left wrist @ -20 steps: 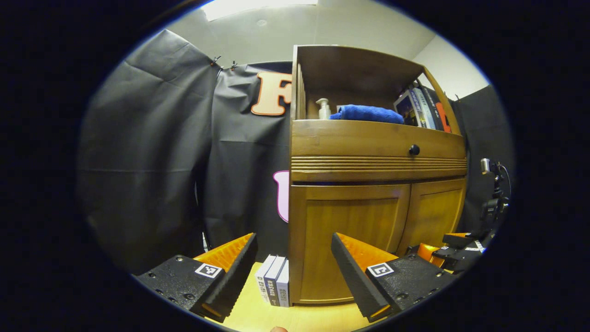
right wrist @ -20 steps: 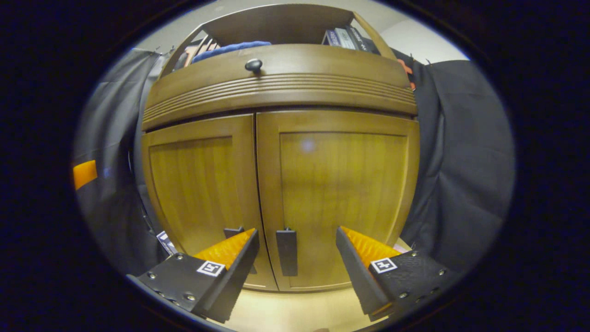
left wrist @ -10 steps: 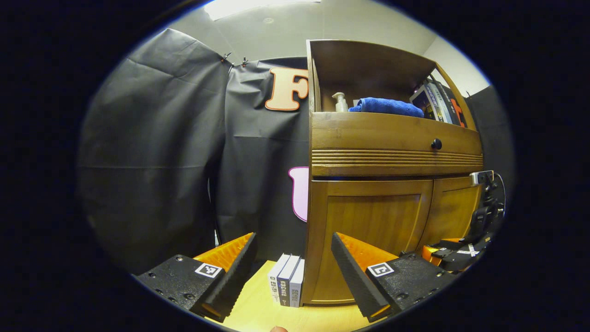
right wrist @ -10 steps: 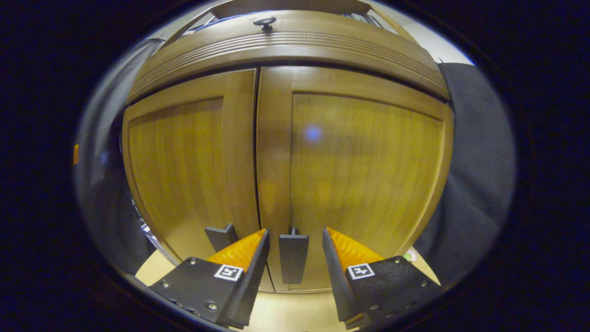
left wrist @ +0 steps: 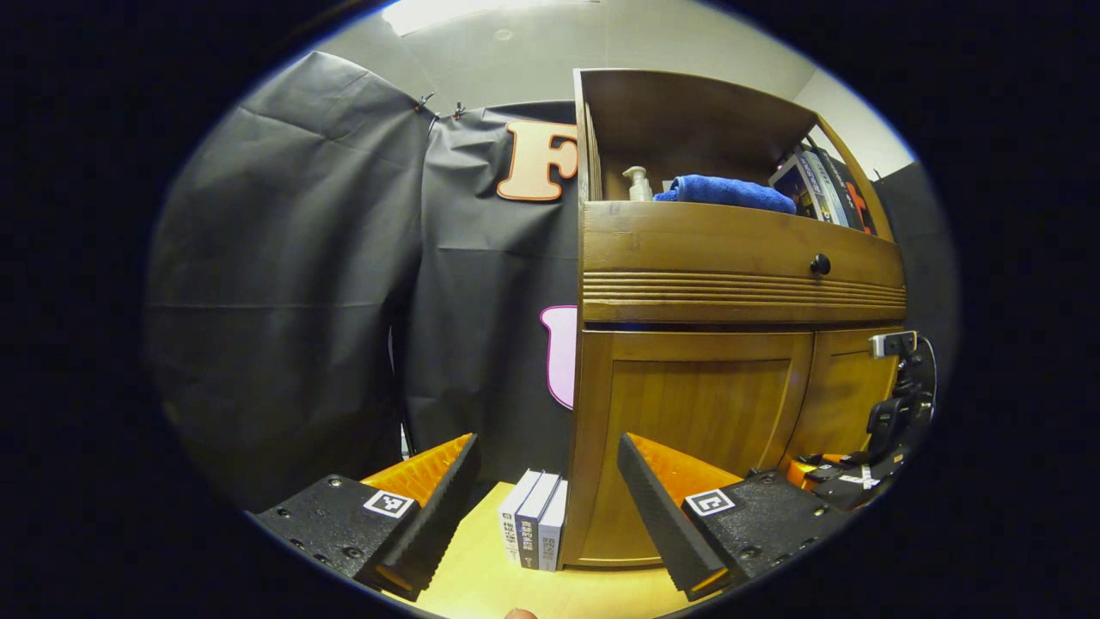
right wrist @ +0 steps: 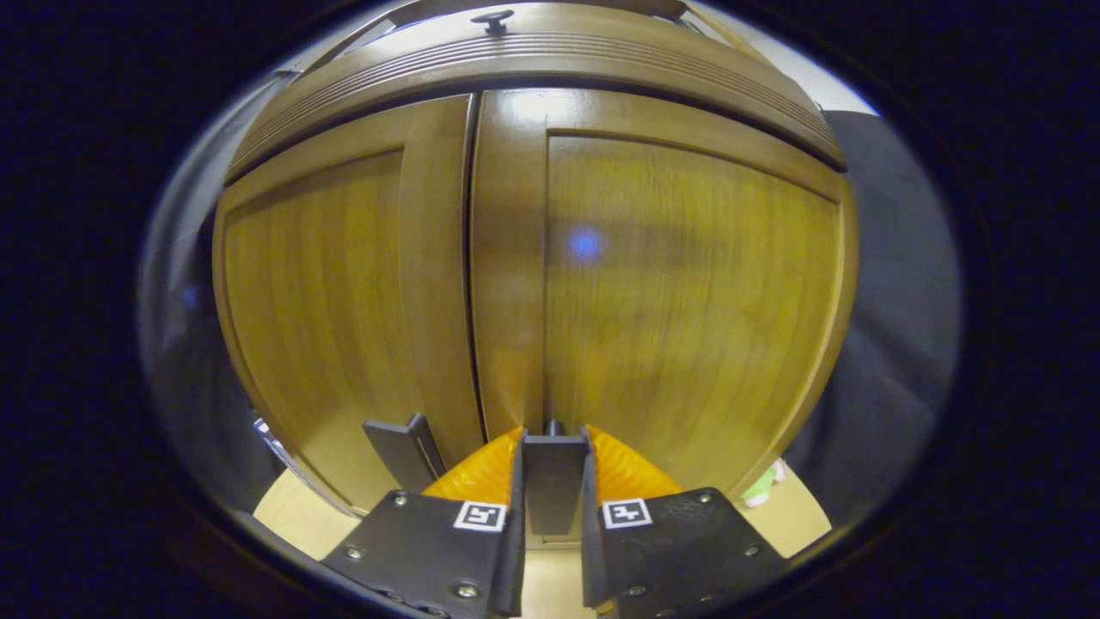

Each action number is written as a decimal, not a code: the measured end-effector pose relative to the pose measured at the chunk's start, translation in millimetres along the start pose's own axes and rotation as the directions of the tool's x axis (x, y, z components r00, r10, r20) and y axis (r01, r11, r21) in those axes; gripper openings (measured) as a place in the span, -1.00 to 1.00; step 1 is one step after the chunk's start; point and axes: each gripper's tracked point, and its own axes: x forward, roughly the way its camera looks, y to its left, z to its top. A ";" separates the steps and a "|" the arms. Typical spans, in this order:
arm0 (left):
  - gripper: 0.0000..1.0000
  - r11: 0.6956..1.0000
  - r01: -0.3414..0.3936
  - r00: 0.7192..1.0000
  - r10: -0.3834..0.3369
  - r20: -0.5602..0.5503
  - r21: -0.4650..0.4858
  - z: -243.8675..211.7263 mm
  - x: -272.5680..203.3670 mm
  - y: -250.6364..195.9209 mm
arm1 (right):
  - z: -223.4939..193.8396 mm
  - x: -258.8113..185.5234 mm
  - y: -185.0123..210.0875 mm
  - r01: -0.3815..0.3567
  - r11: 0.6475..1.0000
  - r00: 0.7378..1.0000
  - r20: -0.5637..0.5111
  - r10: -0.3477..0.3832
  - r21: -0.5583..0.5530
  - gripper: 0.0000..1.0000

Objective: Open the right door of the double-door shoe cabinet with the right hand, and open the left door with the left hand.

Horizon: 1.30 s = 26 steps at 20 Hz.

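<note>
Doors (right wrist: 687, 284) both shut. Right gripper (right wrist: 550, 516) jaws clamped on right handle (right wrist: 554, 477); pull pending. Left gripper (left wrist: 546, 507) jaws open, clear of cabinet (left wrist: 739, 284); left door untouched.

We've got the right gripper (right wrist: 551, 481) clamped on the right door's handle (right wrist: 554, 477), both fingers pressing it. Left door's handle (right wrist: 404, 449) sits just beside that handle; both doors look closed.
</note>
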 end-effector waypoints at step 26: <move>0.97 0.973 0.230 0.973 -0.230 0.000 -0.020 -0.7 -46.3 -98.3 | 12.8 -14.0 -4.6 0.012 0.996 1.000 0.008 -0.013 0.091 -0.48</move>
